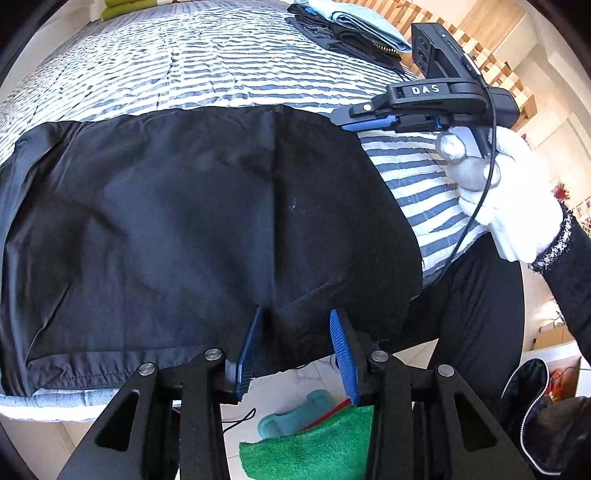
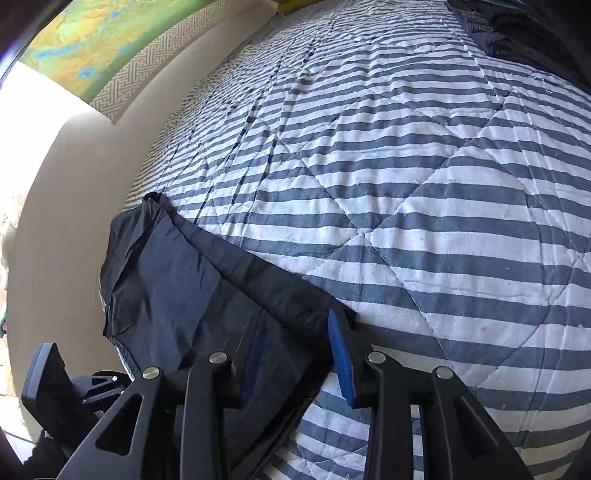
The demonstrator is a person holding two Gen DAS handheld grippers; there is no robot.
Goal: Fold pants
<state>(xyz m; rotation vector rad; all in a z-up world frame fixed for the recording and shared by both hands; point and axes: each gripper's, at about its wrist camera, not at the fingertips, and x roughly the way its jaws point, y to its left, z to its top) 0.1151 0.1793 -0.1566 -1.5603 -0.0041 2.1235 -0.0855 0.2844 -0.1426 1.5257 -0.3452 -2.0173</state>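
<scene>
Black pants (image 1: 184,221) lie flat across the near edge of a blue-and-white striped quilt (image 1: 221,66). My left gripper (image 1: 295,312) straddles a thick fold of the pants at the bed's edge. Its blue pads (image 1: 343,354) stand apart with their inner faces bare. At the pants' right end, a white-gloved hand (image 1: 517,199) holds my right gripper (image 1: 343,118). In the right wrist view the pants (image 2: 177,280) stretch away to the left over the quilt (image 2: 406,184). My right gripper (image 2: 295,321) stands open, with cloth lying between its fingers and over the left one.
A pile of folded clothes (image 1: 351,29) sits at the far right of the bed, beside a slatted wooden frame (image 1: 461,48). A green cloth (image 1: 314,446) and a teal object (image 1: 291,417) lie on the tiled floor below. A wall (image 2: 74,184) borders the bed's left side.
</scene>
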